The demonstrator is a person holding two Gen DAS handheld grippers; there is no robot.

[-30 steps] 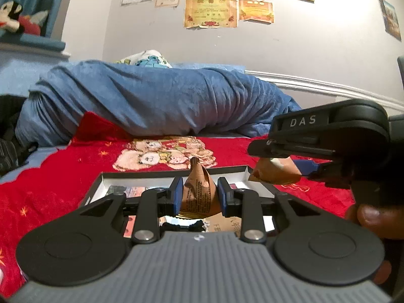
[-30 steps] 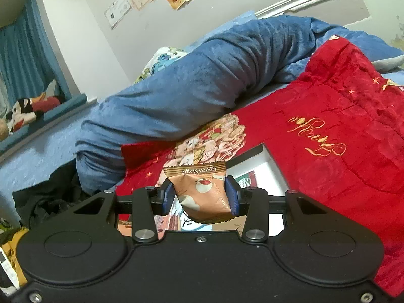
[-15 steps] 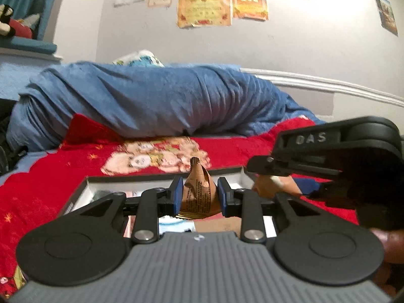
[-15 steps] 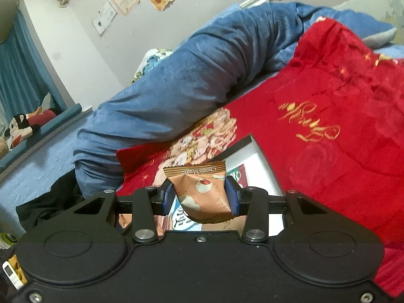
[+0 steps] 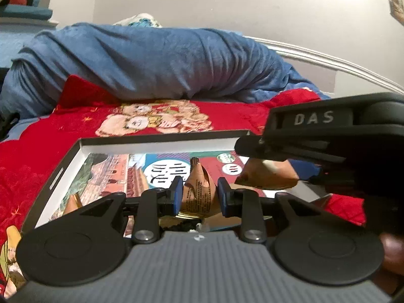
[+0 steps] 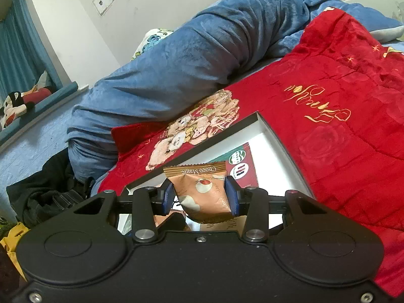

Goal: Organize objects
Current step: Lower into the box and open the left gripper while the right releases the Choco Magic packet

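On the bed's red blanket [image 6: 341, 151] the open box [image 5: 156, 142] now looks nearer; each hand-held gripper, left [image 5: 198, 195] and right [image 6: 200, 197], has come lower, clamping its snack packet, one brown [image 5: 198, 189] and one labelled Choco Magic [image 6: 204, 192], probably ready for placing inside.

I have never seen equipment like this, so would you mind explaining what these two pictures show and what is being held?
These are two hand-held grippers, each carrying a fisheye camera that looks along its fingers. A person holds one in each hand; there is no robot arm. One picture comes from the left gripper, the other from the right gripper. Each is clamped on a brown snack packet: the left packet is seen edge-on, the right packet reads "Choco Magic". Both are above an open shallow box with printed cartons inside, lying on a red blanket. A rolled blue blanket lies behind.
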